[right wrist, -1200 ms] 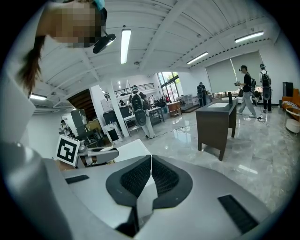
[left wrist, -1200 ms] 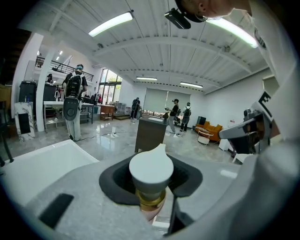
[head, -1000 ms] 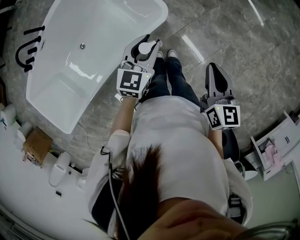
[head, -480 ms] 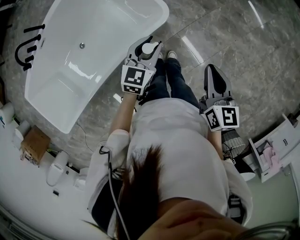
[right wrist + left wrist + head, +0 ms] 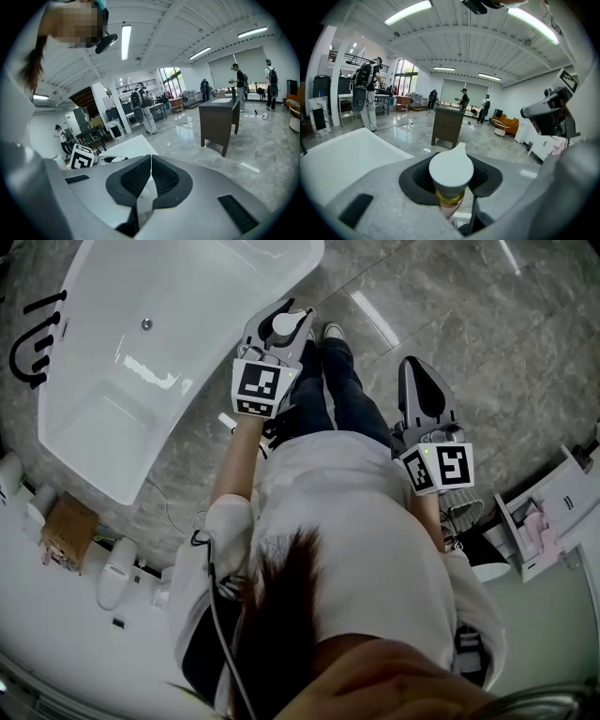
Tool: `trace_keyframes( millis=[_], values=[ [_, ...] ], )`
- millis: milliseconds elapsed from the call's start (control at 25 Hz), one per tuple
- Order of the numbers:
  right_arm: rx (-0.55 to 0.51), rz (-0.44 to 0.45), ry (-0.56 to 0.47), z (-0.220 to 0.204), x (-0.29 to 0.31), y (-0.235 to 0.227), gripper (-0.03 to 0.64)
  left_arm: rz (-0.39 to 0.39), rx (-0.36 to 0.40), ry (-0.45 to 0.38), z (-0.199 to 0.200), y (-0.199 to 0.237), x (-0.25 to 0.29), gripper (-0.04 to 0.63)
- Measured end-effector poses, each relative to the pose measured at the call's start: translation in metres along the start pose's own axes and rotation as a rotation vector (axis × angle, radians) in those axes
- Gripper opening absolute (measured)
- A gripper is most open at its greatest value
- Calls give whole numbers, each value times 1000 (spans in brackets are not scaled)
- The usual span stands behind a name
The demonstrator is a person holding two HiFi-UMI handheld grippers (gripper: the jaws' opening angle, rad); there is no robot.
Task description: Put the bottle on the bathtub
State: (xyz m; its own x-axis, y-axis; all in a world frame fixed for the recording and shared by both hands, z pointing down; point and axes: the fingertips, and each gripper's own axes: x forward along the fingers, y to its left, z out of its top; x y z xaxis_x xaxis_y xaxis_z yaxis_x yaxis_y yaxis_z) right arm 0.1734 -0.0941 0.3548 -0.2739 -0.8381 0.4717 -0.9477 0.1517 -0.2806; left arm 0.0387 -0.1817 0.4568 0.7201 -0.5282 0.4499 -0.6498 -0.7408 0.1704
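Head view: my left gripper carries the white-capped bottle just beside the bathtub rim; my right gripper is well apart from the bathtub.
Left gripper view: jaws clamped on the bottle below its cap.
Right gripper view: jaws pressed together, nothing between them.

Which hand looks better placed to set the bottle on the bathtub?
Left. The left gripper grips the bottle and hangs close beside the bathtub. The right gripper is shut, empty, and on the far side of the person's legs from it.
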Motion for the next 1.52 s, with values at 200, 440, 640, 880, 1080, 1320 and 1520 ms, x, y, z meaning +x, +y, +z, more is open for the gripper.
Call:
trace_keyframes(
  millis=[200, 440, 640, 880, 1080, 1320, 1520],
  values=[
    [8, -4, 28, -14, 5, -1, 14, -12, 0, 15, -16, 2, 9, 140],
    [20, -1, 64, -29, 13, -3, 14, -27, 9, 39, -38, 5, 22, 140],
    [32, 6, 89, -41, 18, -2, 14, -28, 7, 61, -56, 6, 30, 140],
    [35, 9, 111, -52, 21, -1, 14, -30, -9, 69, -73, 6, 35, 140],
    [36, 15, 117, -56, 25, -3, 14, -34, 0, 83, -85, 7, 42, 140],
    [37, 18, 131, -61, 28, -5, 14, -36, -1, 91, -96, 8, 50, 140],
    [45, 24, 145, -70, 33, -8, 14, -44, -1, 111, -114, 7, 59, 140]
  ],
)
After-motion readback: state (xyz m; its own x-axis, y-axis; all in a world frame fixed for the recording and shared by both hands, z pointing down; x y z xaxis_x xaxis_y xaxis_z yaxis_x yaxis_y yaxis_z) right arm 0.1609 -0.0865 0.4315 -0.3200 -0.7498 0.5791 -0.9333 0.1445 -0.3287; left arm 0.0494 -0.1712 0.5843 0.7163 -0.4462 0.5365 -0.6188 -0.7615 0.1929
